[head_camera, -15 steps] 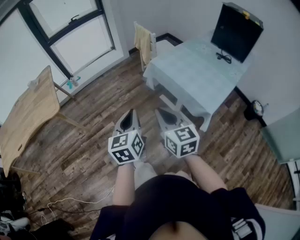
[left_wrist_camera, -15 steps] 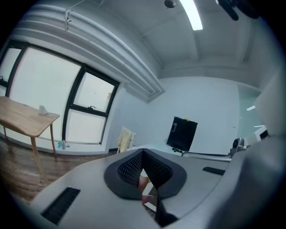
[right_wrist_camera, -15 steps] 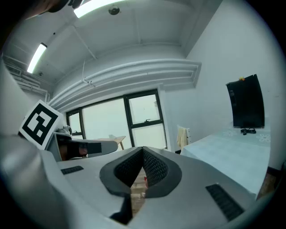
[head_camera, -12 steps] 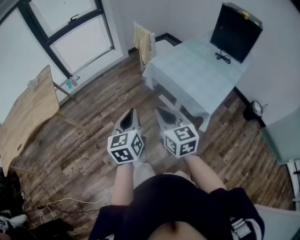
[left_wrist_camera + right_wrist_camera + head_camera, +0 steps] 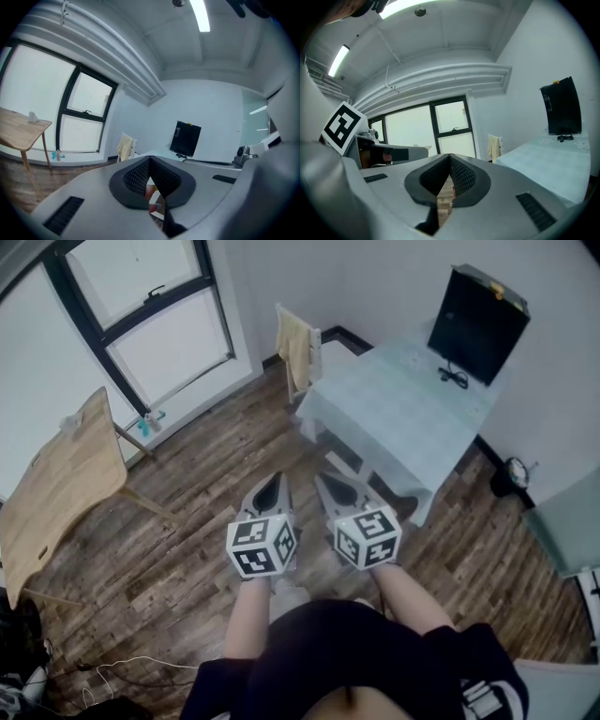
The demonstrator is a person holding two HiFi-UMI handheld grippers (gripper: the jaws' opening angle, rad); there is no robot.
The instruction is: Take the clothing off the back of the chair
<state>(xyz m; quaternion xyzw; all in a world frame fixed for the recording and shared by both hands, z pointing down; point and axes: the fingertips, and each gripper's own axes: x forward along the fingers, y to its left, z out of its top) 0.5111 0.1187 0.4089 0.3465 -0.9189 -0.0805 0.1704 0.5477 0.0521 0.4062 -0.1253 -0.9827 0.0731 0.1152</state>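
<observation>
Left tool (image 5: 273, 480) and right tool (image 5: 324, 480), together and empty as before, clothing (image 5: 296, 345) well apart.

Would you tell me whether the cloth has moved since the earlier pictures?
No. The cloth still hangs over the chair back beside the table. All three shifted together in the head view, so only the camera moved.

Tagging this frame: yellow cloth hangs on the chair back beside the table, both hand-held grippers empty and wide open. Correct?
Not open: the left hand-held gripper and right hand-held gripper are shut, jaws together, as each gripper view shows. Otherwise right: both empty, yellow cloth on the chair back beside the table.
</observation>
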